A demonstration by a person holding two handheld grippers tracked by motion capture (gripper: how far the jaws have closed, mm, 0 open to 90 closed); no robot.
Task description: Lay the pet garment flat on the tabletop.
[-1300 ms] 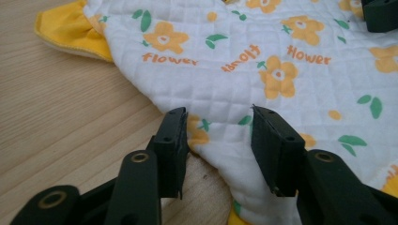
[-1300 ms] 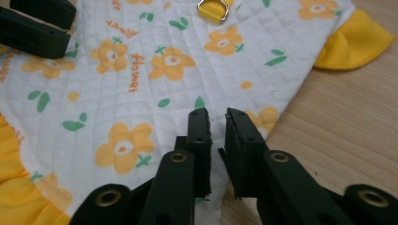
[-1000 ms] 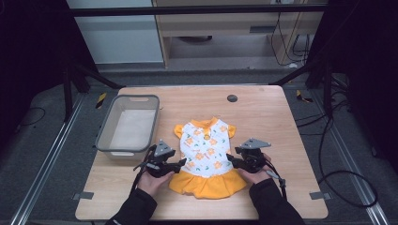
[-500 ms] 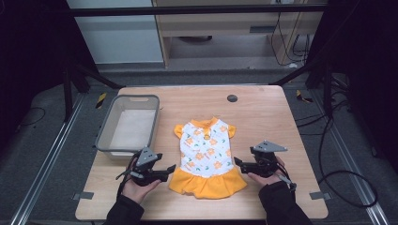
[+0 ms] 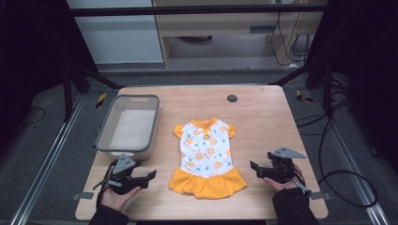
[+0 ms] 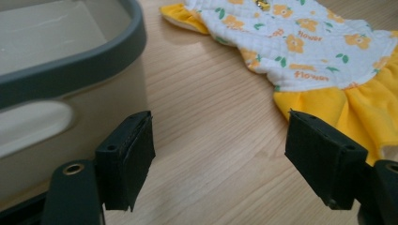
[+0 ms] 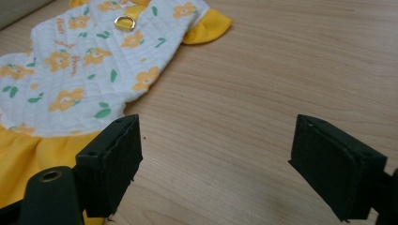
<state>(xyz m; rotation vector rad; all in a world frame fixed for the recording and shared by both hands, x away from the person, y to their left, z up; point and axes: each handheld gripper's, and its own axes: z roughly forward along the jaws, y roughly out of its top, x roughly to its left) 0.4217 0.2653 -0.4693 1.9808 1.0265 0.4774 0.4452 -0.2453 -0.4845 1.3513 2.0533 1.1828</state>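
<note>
A small dress [image 5: 206, 157] lies flat on the wooden table [image 5: 263, 122], white with orange flowers, yellow collar, sleeves and skirt ruffle. My left gripper [image 5: 152, 176] rests on the table to the left of the skirt, open and empty, just in front of the grey bin. In the left gripper view the dress [image 6: 305, 51] lies ahead to the right of the left gripper [image 6: 220, 159]. My right gripper [image 5: 253, 169] sits to the right of the skirt, open and empty. The right gripper view has the dress [image 7: 80, 75] at upper left, apart from the right gripper [image 7: 216, 164].
A grey plastic bin [image 5: 127, 126] stands at the table's left, its wall [image 6: 51, 108] close beside my left jaw. A small dark round disc [image 5: 232, 98] sits near the far edge. Bare wood lies to the right of the dress.
Both grippers have let go of the skirt's sides and drawn outward and toward the near edge, left going left and right going right. The dress now lies spread flat.
</note>
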